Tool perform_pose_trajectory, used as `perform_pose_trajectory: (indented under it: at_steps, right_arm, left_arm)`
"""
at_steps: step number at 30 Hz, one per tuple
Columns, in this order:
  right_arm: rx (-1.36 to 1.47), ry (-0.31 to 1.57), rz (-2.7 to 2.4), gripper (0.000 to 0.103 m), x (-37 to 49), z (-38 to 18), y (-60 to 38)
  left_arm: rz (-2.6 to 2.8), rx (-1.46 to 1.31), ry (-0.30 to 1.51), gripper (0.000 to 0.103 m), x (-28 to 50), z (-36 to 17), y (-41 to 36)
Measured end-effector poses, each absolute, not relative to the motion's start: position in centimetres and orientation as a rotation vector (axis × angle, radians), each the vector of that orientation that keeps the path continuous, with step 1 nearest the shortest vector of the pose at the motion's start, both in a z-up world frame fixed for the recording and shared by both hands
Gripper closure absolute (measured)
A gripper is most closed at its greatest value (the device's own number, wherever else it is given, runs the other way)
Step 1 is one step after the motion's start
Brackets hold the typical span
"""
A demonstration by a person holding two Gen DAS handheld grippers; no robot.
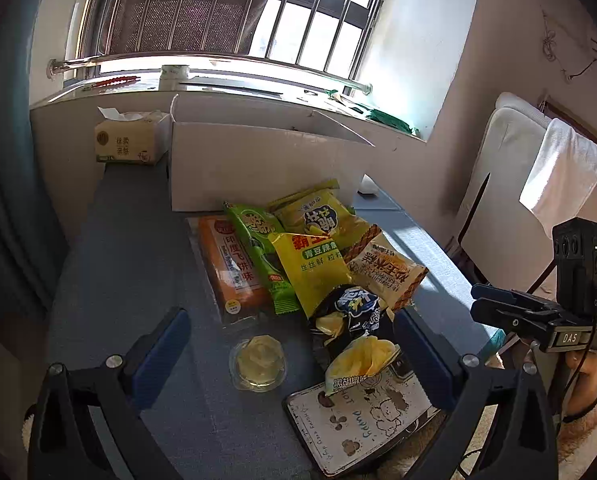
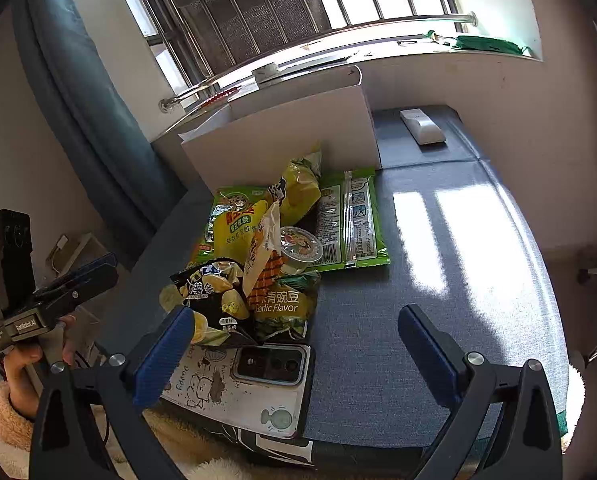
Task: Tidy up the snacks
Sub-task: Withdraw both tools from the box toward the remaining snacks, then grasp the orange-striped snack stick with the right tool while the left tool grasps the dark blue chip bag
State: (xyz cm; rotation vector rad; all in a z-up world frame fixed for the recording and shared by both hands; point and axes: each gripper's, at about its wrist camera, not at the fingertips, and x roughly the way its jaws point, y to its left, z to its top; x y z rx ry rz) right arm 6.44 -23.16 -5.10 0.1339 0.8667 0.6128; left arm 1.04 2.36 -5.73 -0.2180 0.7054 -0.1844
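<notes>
A heap of snack bags lies on the blue table in front of a white cardboard box. It holds an orange packet, a yellow pea-strip bag, a black chip bag and a clear jelly cup. My left gripper is open, above the jelly cup and chip bag. My right gripper is open, over the table's near edge. From the right wrist I see the box, the black chip bag, a green packet and a lidded cup.
A phone in a cartoon case lies at the near edge, also in the right wrist view. A tissue pack stands left of the box. A white remote lies behind it. A chair with a towel stands right.
</notes>
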Motion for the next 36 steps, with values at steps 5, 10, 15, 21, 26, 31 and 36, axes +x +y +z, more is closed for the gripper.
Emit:
perform_pose_trajectory:
  at_steps: [5, 10, 15, 21, 26, 31, 36]
  right_arm:
    - [0.136, 0.848, 0.637, 0.000, 6.7, -5.2, -22.2]
    - [0.095, 0.886, 0.650, 0.000, 8.6, -5.8, -20.3]
    - [0.052, 0.904, 0.661, 0.000, 11.0, -6.3, -18.2]
    - [-0.039, 0.915, 0.666, 0.000, 12.5, -6.8, -15.6]
    - [-0.066, 0.956, 0.676, 0.016, 13.1, -7.5, -14.5]
    - [-0.081, 0.935, 0.664, 0.083, 12.9, -7.1, -14.6]
    - [-0.032, 0.876, 0.668, 0.083, 12.7, -4.9, -15.9]
  left_arm:
    - [-0.211, -0.191, 0.716, 0.000, 1.1, -5.9, 1.2]
    - [-0.225, -0.174, 0.730, 0.000, 1.2, -6.1, 0.8]
    - [-0.243, -0.147, 0.743, 0.000, 1.1, -6.5, 0.3]
    - [-0.259, -0.130, 0.747, 0.000, 1.1, -6.7, -0.2]
    - [-0.265, -0.135, 0.764, 0.000, 1.3, -7.1, -0.4]
    - [-0.288, -0.139, 0.783, 0.000, 1.8, -7.6, -0.9]
    - [-0.331, -0.192, 0.819, 0.000, 3.1, -8.0, -1.5]
